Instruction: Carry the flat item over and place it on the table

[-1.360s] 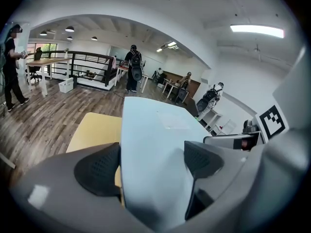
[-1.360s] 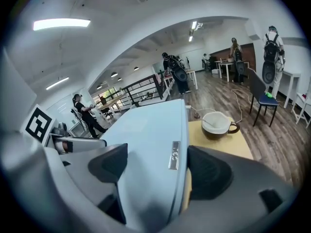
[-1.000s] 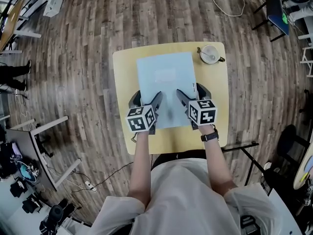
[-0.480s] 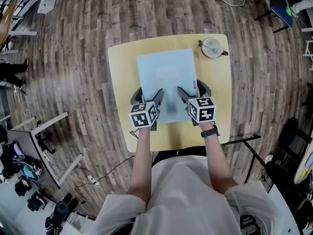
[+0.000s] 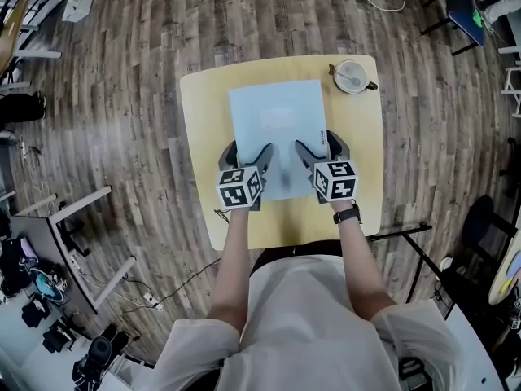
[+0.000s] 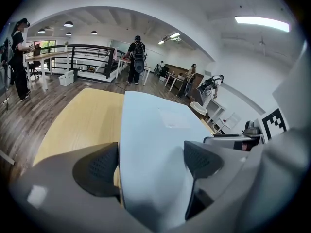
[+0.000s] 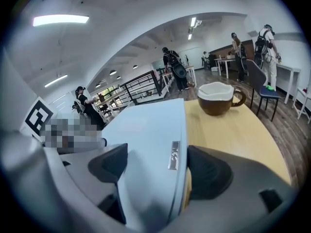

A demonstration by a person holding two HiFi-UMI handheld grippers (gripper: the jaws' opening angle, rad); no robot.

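A pale blue flat item point(image 5: 277, 120) lies on the yellow table point(image 5: 203, 137), with its near end between my two grippers. My left gripper point(image 5: 247, 155) is open and straddles the item's left edge. In the left gripper view one pad point(image 6: 97, 169) sits just off that edge and the other over the item point(image 6: 150, 125). My right gripper point(image 5: 320, 149) is open across the right edge. In the right gripper view the item point(image 7: 146, 125) shows a small silver tab point(image 7: 173, 155) between the jaws.
A brown cup point(image 5: 352, 77) with a white inside stands at the table's far right corner, and shows ahead of the right gripper point(image 7: 218, 98). Wooden floor surrounds the table. White desks point(image 5: 73, 226) stand to the left, a dark chair point(image 5: 480, 226) to the right, and people stand far off.
The head view has shifted slightly, so the table sits a little higher in frame. Both grippers and the flat item hold nearly the same places on the table.
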